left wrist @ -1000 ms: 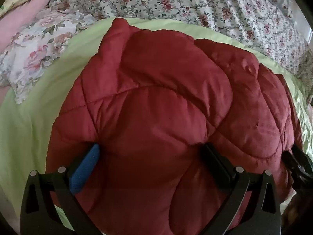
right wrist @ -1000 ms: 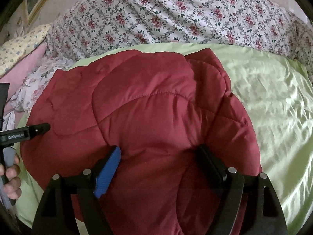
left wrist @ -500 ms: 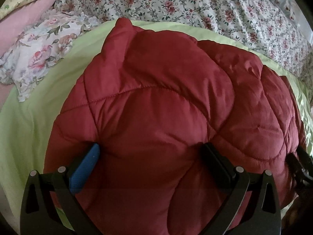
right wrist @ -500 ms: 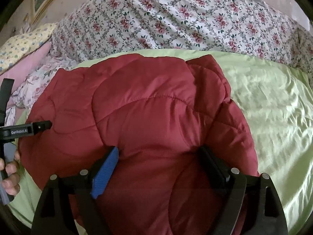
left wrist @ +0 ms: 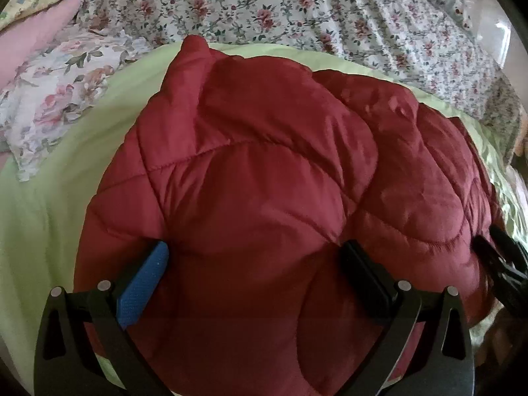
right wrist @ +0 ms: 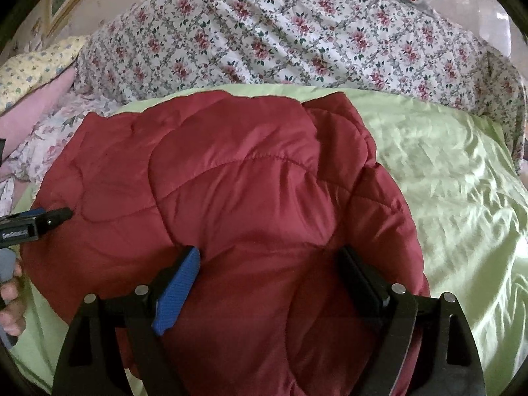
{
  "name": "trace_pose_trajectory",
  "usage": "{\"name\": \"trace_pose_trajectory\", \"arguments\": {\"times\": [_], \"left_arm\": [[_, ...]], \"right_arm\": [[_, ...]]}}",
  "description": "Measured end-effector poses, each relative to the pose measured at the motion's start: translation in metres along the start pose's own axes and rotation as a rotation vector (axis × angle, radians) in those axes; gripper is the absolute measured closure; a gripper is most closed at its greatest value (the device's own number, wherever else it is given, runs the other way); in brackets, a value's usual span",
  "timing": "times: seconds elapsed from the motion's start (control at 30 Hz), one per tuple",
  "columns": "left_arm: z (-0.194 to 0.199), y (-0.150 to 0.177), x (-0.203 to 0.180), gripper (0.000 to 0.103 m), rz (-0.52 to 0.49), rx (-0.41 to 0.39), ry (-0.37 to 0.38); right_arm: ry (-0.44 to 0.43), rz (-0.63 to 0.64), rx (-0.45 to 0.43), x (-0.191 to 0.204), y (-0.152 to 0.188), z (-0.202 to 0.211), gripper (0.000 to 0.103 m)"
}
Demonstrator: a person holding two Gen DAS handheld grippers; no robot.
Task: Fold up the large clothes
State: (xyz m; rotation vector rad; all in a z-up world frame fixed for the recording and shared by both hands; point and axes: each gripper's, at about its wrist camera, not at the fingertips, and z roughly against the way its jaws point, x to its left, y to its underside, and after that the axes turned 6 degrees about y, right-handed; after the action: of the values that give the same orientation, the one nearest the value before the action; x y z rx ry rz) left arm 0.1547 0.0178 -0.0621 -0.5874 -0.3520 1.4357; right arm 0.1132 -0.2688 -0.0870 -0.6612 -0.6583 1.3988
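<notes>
While red quilted jacket [left wrist: 264,198] lies on green sheet [right wrist: 462,181], left tool [left wrist: 254,274] and right tool [right wrist: 269,274] spread, pressing into near edge.

My two grippers sit side by side on the near edge of a jacket laid on a bed.

My left gripper [left wrist: 254,270] and my right gripper [right wrist: 270,270] each have the jacket [left wrist: 264,181] bulging between wide-spread fingers. In my right view the left gripper [right wrist: 49,219] pokes in from the left edge, over the jacket's left side. The jacket lies on a sheet [right wrist: 445,171], which spreads out to its right and shows as a strip on its left. Behind the sheet lies a bedspread [right wrist: 297,39]. A pillow [left wrist: 56,95] sits to the left, beyond the jacket, partly on the sheet.
</notes>
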Motion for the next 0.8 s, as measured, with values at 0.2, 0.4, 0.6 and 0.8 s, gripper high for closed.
{"name": "trace_pose_trajectory", "arguments": {"times": [0.2, 0.4, 0.6, 0.8], "left_arm": [[0.005, 0.007, 0.005, 0.0, -0.045, -0.009, 0.045], [0.03, -0.002, 0.006, 0.0, -0.035, -0.043, 0.096], [0.022, -0.04, 0.007, 0.0, -0.032, -0.061, 0.08], [-0.012, -0.05, 0.011, 0.0, 0.006, 0.013, 0.052]], "right_arm": [[0.037, -0.075, 0.033, 0.0, -0.008, 0.006, 0.014], [0.024, -0.116, 0.008, 0.014, -0.016, 0.037, 0.014], [-0.09, -0.054, 0.049, 0.034, -0.041, 0.025, 0.016], [-0.078, 0.034, 0.136, 0.038, -0.054, -0.026, 0.016]]}}
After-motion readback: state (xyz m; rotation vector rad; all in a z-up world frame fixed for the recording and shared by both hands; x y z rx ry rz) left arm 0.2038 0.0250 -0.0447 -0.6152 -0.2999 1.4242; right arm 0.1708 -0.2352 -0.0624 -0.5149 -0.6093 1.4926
